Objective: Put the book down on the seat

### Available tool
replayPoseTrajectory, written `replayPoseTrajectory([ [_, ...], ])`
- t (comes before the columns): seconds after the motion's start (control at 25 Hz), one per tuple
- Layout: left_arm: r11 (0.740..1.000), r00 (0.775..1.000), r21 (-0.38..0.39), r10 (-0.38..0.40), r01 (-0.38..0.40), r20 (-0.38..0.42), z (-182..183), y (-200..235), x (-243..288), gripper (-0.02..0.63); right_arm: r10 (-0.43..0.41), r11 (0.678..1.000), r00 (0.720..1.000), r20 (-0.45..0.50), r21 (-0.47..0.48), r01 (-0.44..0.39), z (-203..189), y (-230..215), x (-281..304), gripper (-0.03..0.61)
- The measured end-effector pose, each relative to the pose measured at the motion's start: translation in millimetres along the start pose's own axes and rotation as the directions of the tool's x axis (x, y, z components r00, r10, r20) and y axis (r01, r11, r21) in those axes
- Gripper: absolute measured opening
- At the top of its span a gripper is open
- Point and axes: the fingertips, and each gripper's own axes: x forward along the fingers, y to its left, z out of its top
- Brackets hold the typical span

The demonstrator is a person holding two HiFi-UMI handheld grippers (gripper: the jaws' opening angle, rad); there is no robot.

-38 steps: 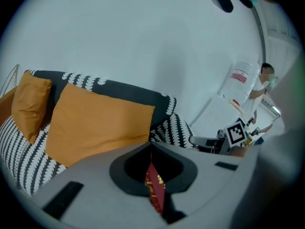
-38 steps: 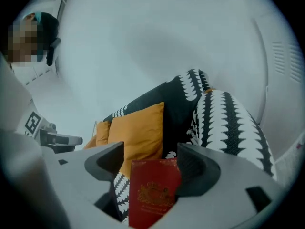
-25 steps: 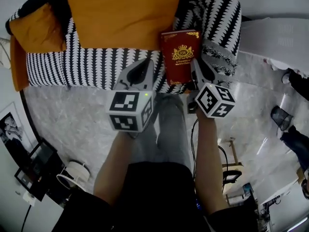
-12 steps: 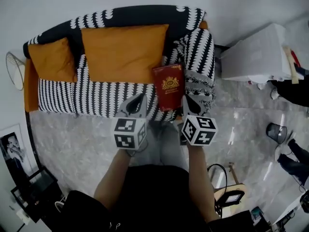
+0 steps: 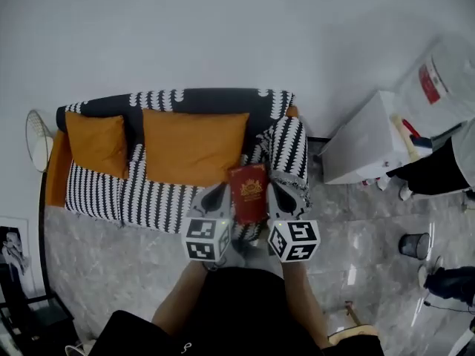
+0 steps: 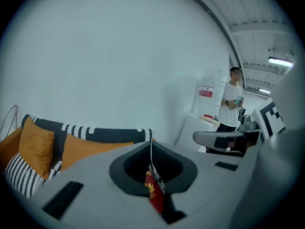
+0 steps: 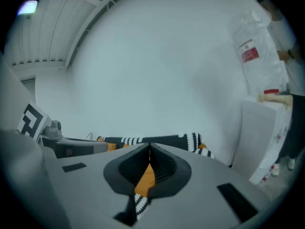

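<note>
Well, our left gripper (image 5: 223, 188) and right gripper (image 5: 269, 188) hold nothing, jaws closed tight, but we think the book (image 5: 249, 191) by the seat (image 5: 159, 199) edge could slip off.

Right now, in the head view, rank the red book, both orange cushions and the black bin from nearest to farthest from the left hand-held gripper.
From the left hand-held gripper:
1. Red book, just right of it, on the seat.
2. Large orange cushion, just beyond it.
3. Small orange cushion, far to its left.
4. Black bin, far right.
</note>
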Motion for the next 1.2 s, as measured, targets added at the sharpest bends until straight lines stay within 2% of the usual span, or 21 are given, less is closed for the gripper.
replayPoseTrajectory([
  [0.16, 1.0, 0.995, -0.001, 0.002, -0.002, 0.104, 47, 1, -15, 0.012, 0.012, 0.997, 0.99, 0.141, -0.072, -0.002, 58, 14, -12, 0.011],
  [0.28, 1.0, 0.982, -0.02, 0.005, -0.001, 0.189, 80, -2, -27, 0.013, 0.076, 0.993, 0.944, 0.321, -0.11, -0.043, 101, 29, -33, 0.011],
  [0.4, 0.999, 0.962, 0.019, 0.02, -0.026, 0.272, 110, -9, -41, 0.012, 0.093, 0.986, 0.919, 0.383, -0.163, -0.032, 123, 36, -45, 0.011],
  [0.52, 0.997, 0.948, 0.054, 0.027, -0.046, 0.318, 127, -13, -45, 0.012, 0.087, 0.986, 0.912, 0.401, -0.165, -0.021, 133, 35, -46, 0.011],
  [0.72, 0.998, 0.957, 0.046, 0.022, -0.037, 0.291, 123, -12, -35, 0.012, 0.06, 0.986, 0.929, 0.365, -0.169, 0.003, 130, 29, -34, 0.011],
  [1.2, 0.998, 0.955, 0.053, 0.013, -0.03, 0.295, 129, -11, -25, 0.012, 0.072, 0.977, 0.946, 0.315, -0.211, -0.004, 123, 25, -20, 0.009],
])
